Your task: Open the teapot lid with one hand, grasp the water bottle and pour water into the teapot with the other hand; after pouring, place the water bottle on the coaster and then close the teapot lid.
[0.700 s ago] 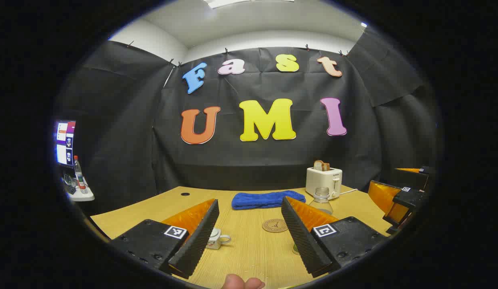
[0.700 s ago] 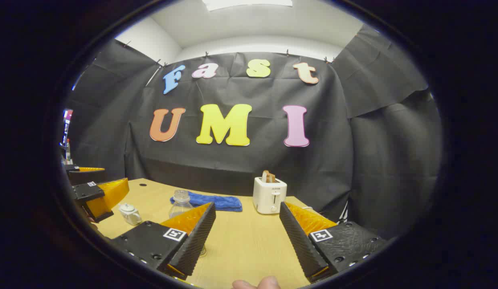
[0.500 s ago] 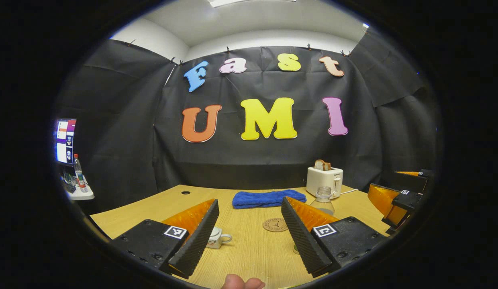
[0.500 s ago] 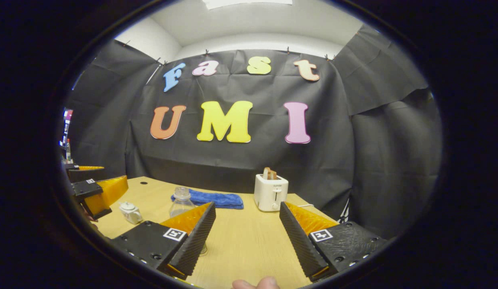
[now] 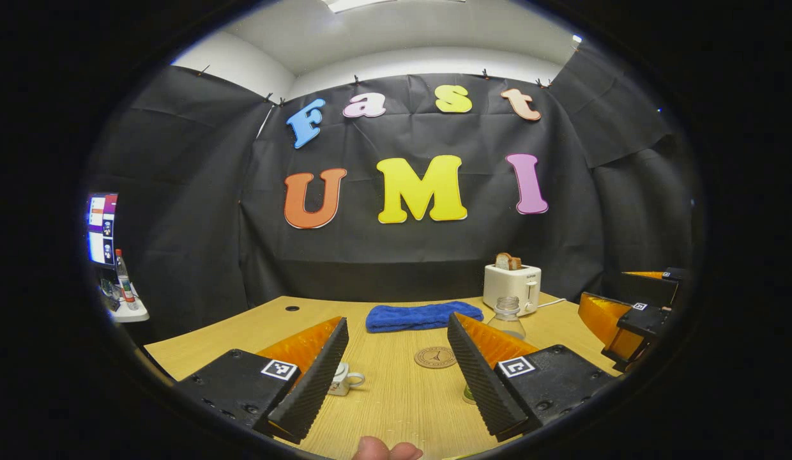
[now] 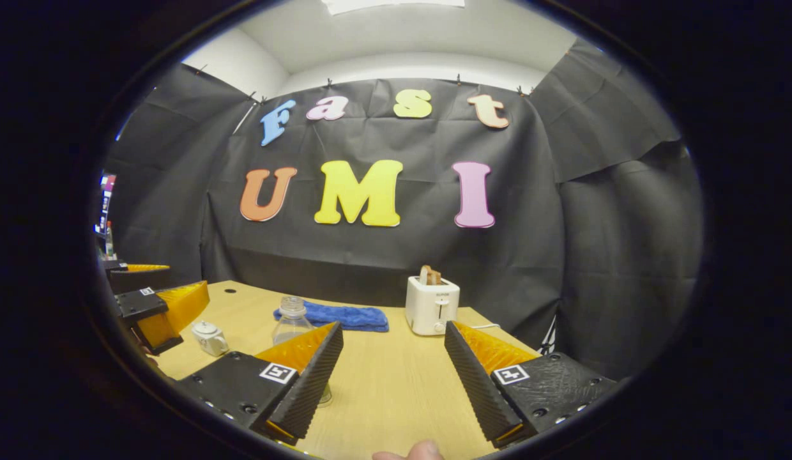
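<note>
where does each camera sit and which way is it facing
Left gripper view: rides on the left gripper, facing across the wooden table at the round brown coaster; its open fingers and a fingertip show.
Right gripper view: rides on the right gripper, facing the white toaster; its open fingers show.
Shared: small white teapot, clear plastic water bottle, blue towel.

Black cloth (image 5: 428, 255) drapes the booth's walls, pinned along its top edge beneath a white ceiling (image 5: 396, 32) with a bright light panel (image 6: 393, 4) at 12 o'clock. A light wooden counter (image 6: 396, 383) fills the foreground; a lit monitor (image 5: 103, 229) (contents unreadable) stands at 9 o'clock.
</note>
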### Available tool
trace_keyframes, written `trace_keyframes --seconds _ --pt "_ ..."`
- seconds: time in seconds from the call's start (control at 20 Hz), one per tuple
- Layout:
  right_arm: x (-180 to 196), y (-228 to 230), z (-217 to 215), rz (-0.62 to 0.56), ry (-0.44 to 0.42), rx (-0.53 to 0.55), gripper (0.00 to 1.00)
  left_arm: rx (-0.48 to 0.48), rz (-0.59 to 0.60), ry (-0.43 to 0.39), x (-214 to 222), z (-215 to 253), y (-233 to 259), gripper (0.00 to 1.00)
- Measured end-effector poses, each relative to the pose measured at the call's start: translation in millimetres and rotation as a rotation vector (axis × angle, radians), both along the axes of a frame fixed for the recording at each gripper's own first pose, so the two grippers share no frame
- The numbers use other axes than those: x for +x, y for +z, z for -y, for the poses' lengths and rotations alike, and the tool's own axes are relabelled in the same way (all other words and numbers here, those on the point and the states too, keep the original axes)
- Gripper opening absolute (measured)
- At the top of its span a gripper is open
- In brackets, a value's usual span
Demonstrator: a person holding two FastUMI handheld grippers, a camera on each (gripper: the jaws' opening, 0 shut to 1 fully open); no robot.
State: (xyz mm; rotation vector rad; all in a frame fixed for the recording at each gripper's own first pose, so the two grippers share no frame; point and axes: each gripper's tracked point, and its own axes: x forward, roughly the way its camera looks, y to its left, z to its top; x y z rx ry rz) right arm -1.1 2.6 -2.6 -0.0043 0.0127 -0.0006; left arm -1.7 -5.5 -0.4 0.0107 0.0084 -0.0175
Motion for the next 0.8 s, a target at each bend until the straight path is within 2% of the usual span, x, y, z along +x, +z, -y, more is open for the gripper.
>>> trace_keyframes --seconds 0.35,0.55,0.8 --pt "1.2 -1.7 -6.1 -0.004 0.011 -0.002 0.96 -0.005 -0.011 0.024 2.0 -11.1 -3.1 0.98" --pt "4.1 -6.3 -8.0 -0.01 0.019 -0.001 0.98 0.002 -0.009 0.016 2.2 -7.1 -2.2 0.98" --pt "7.8 -14.1 -10.2 -0.035 0.042 0.004 0.96 0.01 -0.02 0.009 5.5 -5.9 -7.8 0.98"
